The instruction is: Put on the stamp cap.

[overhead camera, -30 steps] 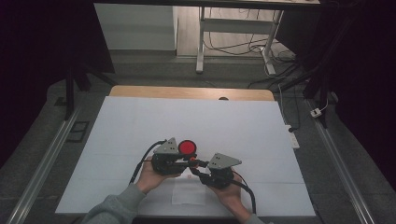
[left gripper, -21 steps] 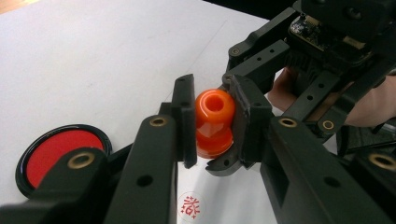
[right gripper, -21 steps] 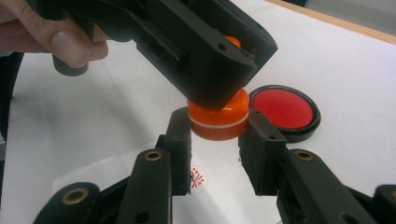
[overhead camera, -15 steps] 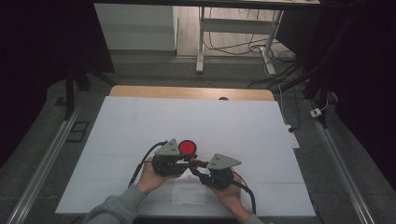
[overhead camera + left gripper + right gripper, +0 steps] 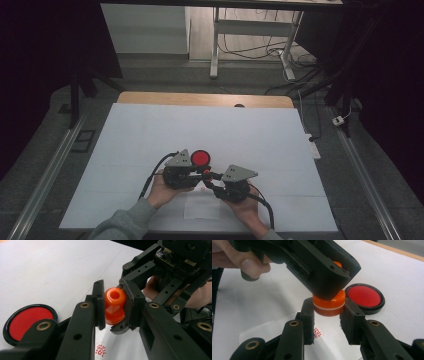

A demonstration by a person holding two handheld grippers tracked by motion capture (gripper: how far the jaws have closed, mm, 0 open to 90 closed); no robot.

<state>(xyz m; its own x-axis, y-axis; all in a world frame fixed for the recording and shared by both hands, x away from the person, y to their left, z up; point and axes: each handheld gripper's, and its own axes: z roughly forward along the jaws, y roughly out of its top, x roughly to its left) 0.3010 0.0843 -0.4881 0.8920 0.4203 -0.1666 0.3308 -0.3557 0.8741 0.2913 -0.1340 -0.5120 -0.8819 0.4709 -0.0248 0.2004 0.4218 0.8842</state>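
- Above the paper slip (image 5: pixel 287 332) on the counter (image 5: pixel 150 130), left gripper (image 5: pixel 113 306) fingers clamp the orange stamp (image 5: pixel 114 305) handle; right gripper (image 5: pixel 328 323) fingers clamp its base.
- Opposing pulls could twist it loose, smearing ink beside the red imprint (image 5: pixel 318 333).

From my end I can make out no change over the last second: in the high view neither hand has shifted, the orange stamp (image 5: pixel 114 300) sits between the jaws of the left gripper (image 5: pixel 113 306) and the right gripper (image 5: pixel 328 308) exactly as before, and neither grip has widened or tightened
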